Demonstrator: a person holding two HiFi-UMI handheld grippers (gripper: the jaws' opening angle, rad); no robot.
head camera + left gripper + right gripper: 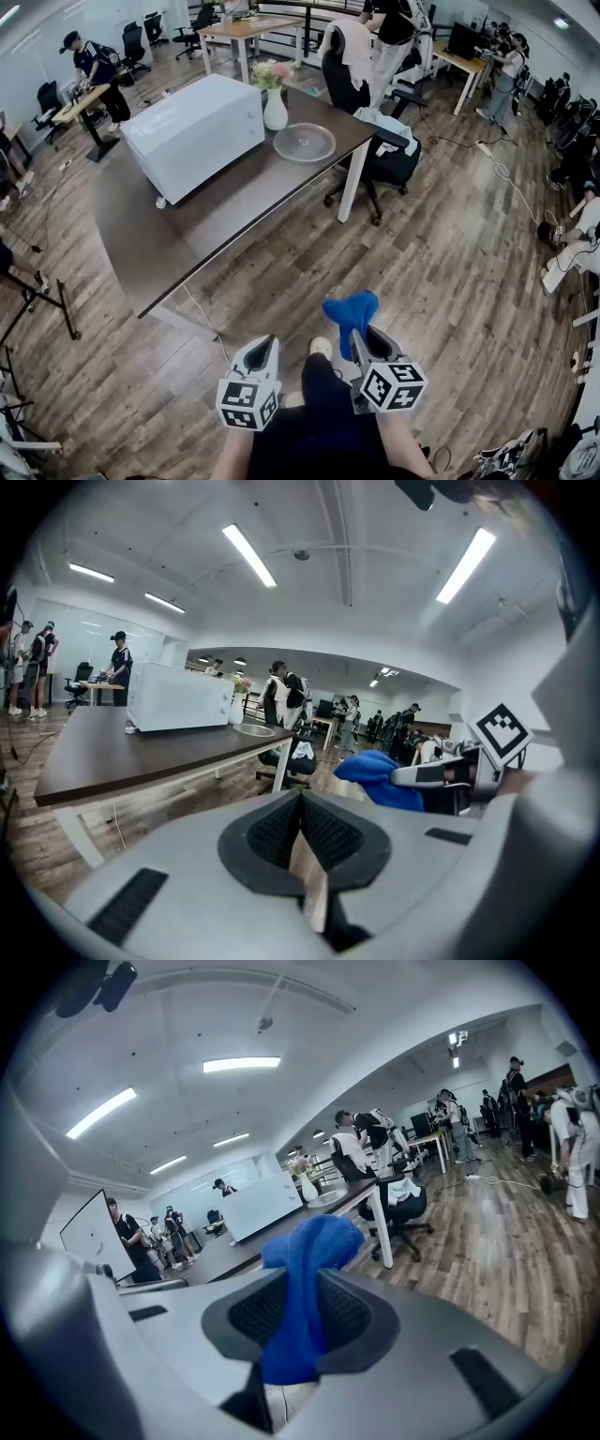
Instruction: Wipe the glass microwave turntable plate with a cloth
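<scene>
**Cloth gripped, plate well apart on the surface**

Head view: both tools hang low over the wooden floor, in front of the person's legs. The left tool (263, 343) is just beside the right tool (362, 336), which has a blue cloth (350, 314) bunched up out of its tip. Well apart from both, a dark surface (187, 230) carries a white microwave (192, 133), a white vase (275, 109) with flowers and the glass plate (304, 143). The plate lies flat near the surface's far right corner, just beside the vase and apart from the microwave. A black chair (380, 155) stands by that corner.

Left gripper view: the left tool (300, 829) has its jaws brought together at the tips with nothing between them. Beyond it the surface (112, 752) runs off to the left, with the microwave (178, 697) on it and the plate (253, 729) at its far end. At the right, the right tool (441, 775) shows side-on with the cloth (375, 771) at its tip.

Right gripper view: the right tool (300, 1321) is clamped on the cloth (305, 1279), which runs down between the pads and bulges above them. Behind it are the microwave (258, 1206), the vase (306, 1188), the plate (328, 1200) and the chair (403, 1206).
</scene>
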